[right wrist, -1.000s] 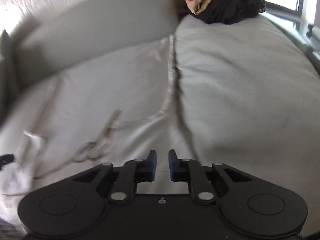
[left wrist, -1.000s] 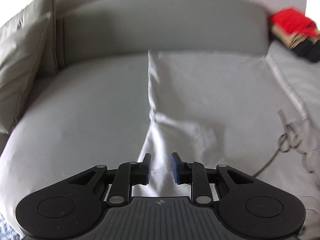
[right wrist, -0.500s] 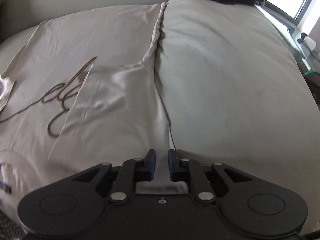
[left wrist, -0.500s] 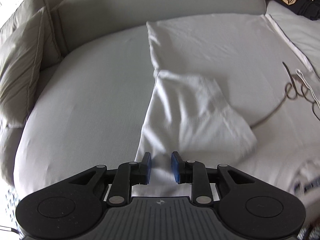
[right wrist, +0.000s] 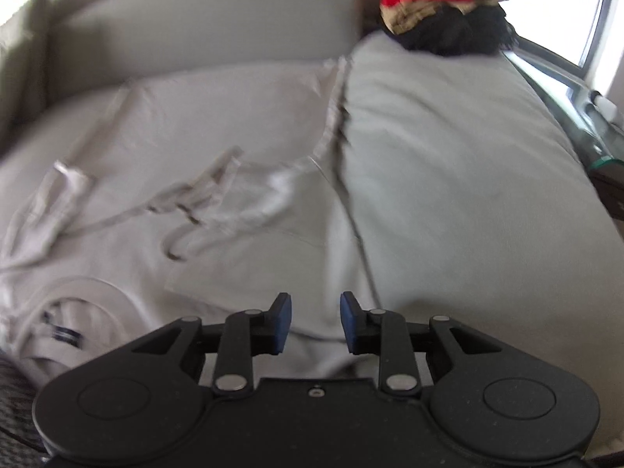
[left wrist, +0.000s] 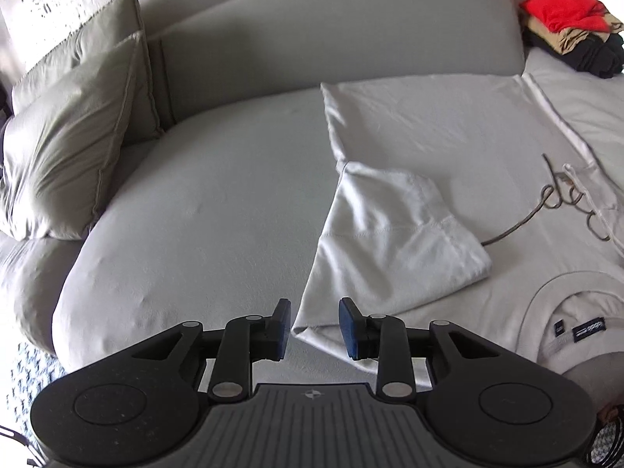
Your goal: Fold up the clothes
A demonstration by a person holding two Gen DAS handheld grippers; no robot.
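Observation:
A white T-shirt [left wrist: 448, 144] lies flat on the grey sofa [left wrist: 202, 210], collar and label at the near edge [left wrist: 577, 323]. Its left sleeve [left wrist: 394, 241] is folded inward over the body. My left gripper [left wrist: 314, 327] is open and empty, just above the shirt's near left corner. In the right wrist view the same shirt [right wrist: 234, 124] is blurred, its right sleeve [right wrist: 273, 234] folded in. My right gripper [right wrist: 315, 321] is open and empty above the shirt's near right edge.
A pile of red, tan and black clothes [left wrist: 573, 35] sits at the sofa's far right, also in the right wrist view [right wrist: 444, 15]. Two grey cushions [left wrist: 74, 124] lean at the left. A script design [left wrist: 565, 202] marks the shirt. A window edge [right wrist: 565, 50] is at right.
Both grippers have opened and let go of the shirt's sleeves, which now lie folded inward. Both grippers have pulled back toward the sofa's near edge.

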